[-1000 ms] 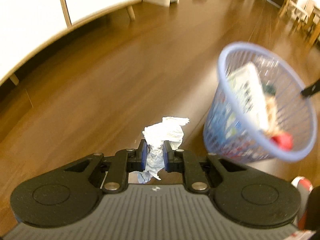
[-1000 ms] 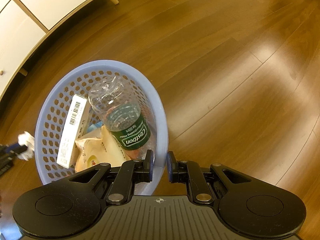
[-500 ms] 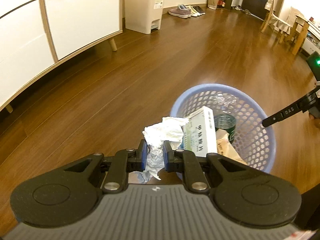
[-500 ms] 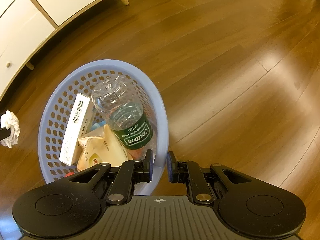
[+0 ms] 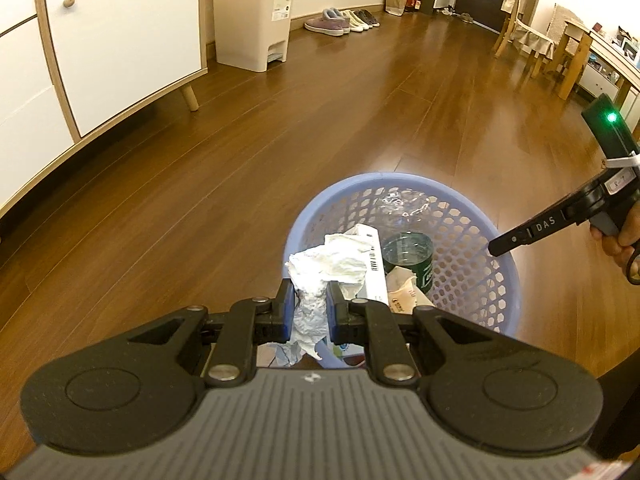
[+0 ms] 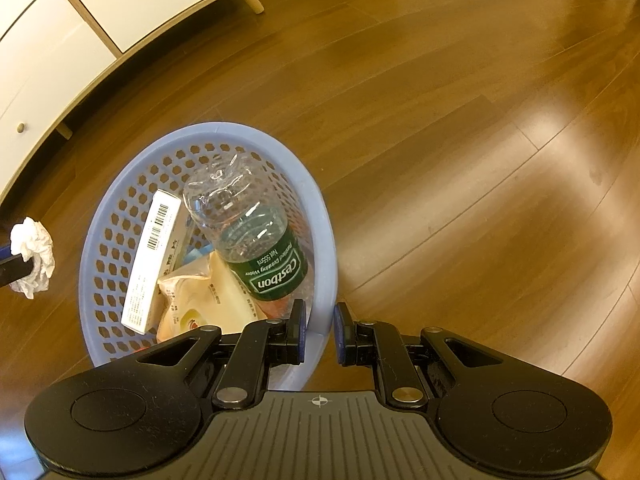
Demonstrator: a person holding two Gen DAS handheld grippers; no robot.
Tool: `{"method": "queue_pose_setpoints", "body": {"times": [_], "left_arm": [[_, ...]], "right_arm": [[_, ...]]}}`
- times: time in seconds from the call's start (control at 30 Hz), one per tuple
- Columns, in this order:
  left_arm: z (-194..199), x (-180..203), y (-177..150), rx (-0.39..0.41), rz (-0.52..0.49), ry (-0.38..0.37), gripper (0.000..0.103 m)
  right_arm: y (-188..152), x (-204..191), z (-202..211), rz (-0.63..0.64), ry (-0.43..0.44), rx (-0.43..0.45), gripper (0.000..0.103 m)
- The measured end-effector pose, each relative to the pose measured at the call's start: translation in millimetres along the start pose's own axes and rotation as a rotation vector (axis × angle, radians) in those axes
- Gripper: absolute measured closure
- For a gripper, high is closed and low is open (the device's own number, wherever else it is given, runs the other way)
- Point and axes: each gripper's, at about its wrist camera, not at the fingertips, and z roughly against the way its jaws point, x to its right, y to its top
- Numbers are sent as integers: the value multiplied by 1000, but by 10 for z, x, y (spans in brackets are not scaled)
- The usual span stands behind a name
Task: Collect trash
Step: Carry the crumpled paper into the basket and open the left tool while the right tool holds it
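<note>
Left wrist view: left tongs (image 5: 308, 312) clenched on a crumpled tissue (image 5: 328, 268), wad poking up between the pads, already at the near-left side of the blue basket (image 5: 508, 280). Inside the basket, from left: a white carton (image 5: 374, 264) standing on edge, a snack wrapper (image 5: 402, 292), a clear bottle with green label (image 5: 408, 248). Further right, the right tongs (image 5: 498, 246) at the far rim, a hand (image 5: 622, 236) behind them.

Right wrist view, same order: tissue (image 6: 34, 256) just outside the left wall, well short of the opening; then carton (image 6: 150, 264), wrapper (image 6: 192, 300), bottle (image 6: 256, 240); then right tongs (image 6: 319, 334) straddling the near rim (image 6: 320, 216), apparently gripping it (contact of the pads on the plastic not certain).

For a clean drop, probably best to carry the wad further right past the rim, over the gap above the carton, then release fully. Light paper, likely to cling to a pad, so a wide release and slight shake advisable. Basket best kept steady and level meanwhile.
</note>
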Motion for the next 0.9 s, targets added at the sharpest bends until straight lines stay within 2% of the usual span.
{"method": "queue_pose_setpoints", "body": {"times": [0.5, 0.6, 0.77, 0.9], "left_arm": [[-93, 185, 112, 15, -21, -57, 90], [-103, 243, 135, 21, -28, -93, 90], [-117, 289, 160, 26, -16, -99, 78], [-107, 217, 159, 25, 4, -83, 75]], "right_arm": [[-2, -16, 16, 0, -2, 5, 93], [-1, -18, 17, 1, -1, 6, 93], [-7, -11, 13, -3, 1, 2, 93], [-3, -12, 17, -3, 2, 1, 93]]}}
